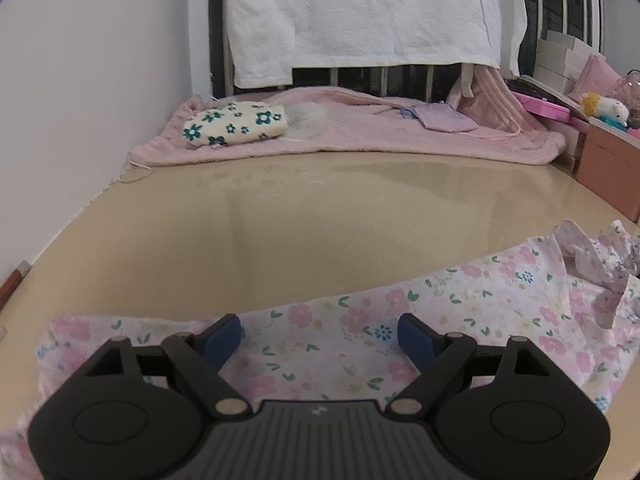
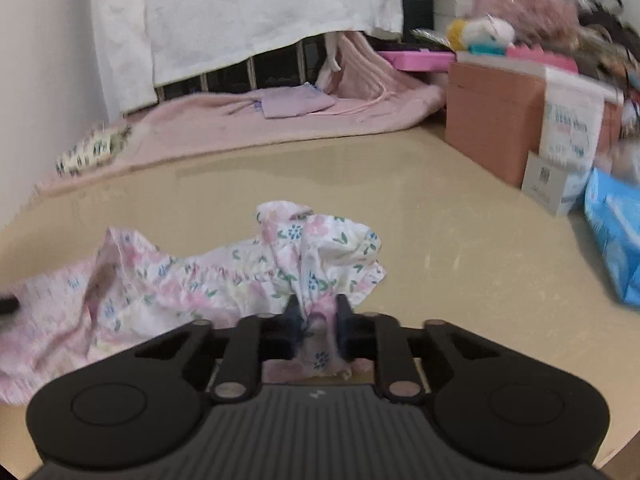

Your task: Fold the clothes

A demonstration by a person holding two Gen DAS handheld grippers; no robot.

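Note:
A pink floral garment point(image 1: 360, 332) lies spread along the near edge of the beige table point(image 1: 320, 232). My left gripper point(image 1: 320, 334) hovers over its flat middle, open, blue pads wide apart with nothing between them. In the right wrist view the same floral garment point(image 2: 200, 280) is bunched and lifted at its right end. My right gripper point(image 2: 318, 320) is shut on a gathered fold of that cloth, which rises in a crumpled peak just ahead of the fingers.
A pink blanket point(image 1: 360, 132) lies at the back of the table with a folded green-flowered cloth point(image 1: 236, 124) and a lilac cloth point(image 1: 440, 118) on it. White towels point(image 1: 360, 12) hang behind. A brown box point(image 2: 496, 116), packages and a blue pack point(image 2: 616, 232) crowd the right side.

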